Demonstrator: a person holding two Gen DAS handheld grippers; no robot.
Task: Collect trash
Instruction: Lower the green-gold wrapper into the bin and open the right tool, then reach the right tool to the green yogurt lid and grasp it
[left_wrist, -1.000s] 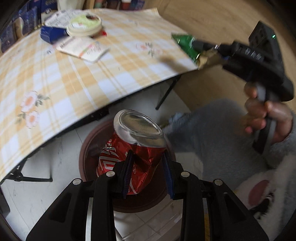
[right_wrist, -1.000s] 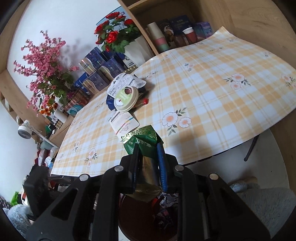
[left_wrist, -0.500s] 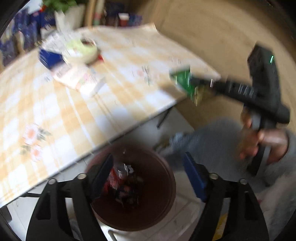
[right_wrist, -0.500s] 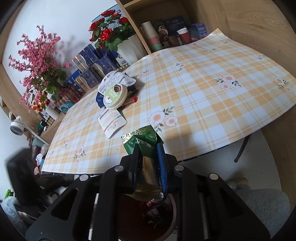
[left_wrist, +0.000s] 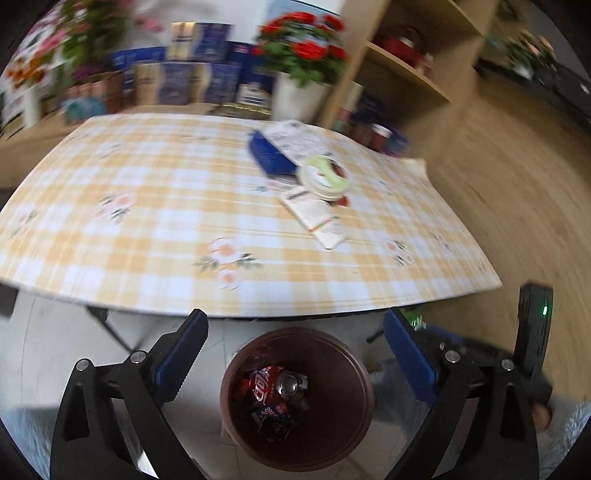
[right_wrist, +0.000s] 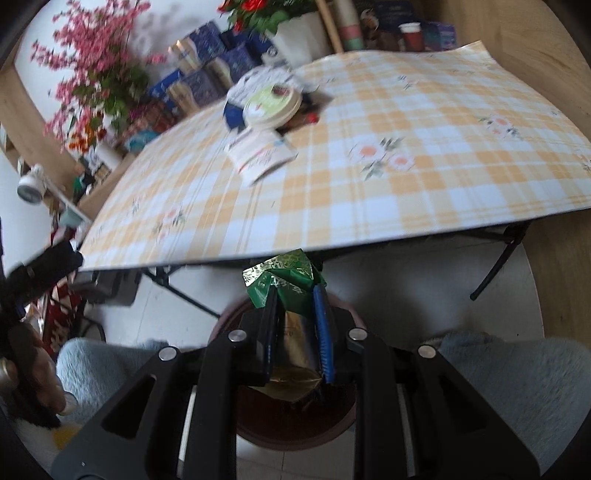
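Green foil wrapper (right_wrist: 284, 284) pinched in nearly closed right gripper (right_wrist: 295, 306), above brown bin (right_wrist: 347, 421) below table's near edge | left gripper (left_wrist: 291, 354) jaws opening, empty, over bin holding red can (left_wrist: 271, 382) | advice: centre wrapper over bin mouth before release, clear of rim.

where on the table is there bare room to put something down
The tablecloth is bare across its near edge and whole left side in the left wrist view. It is crowded only far right, where the round tub, blue box and white packet cluster.
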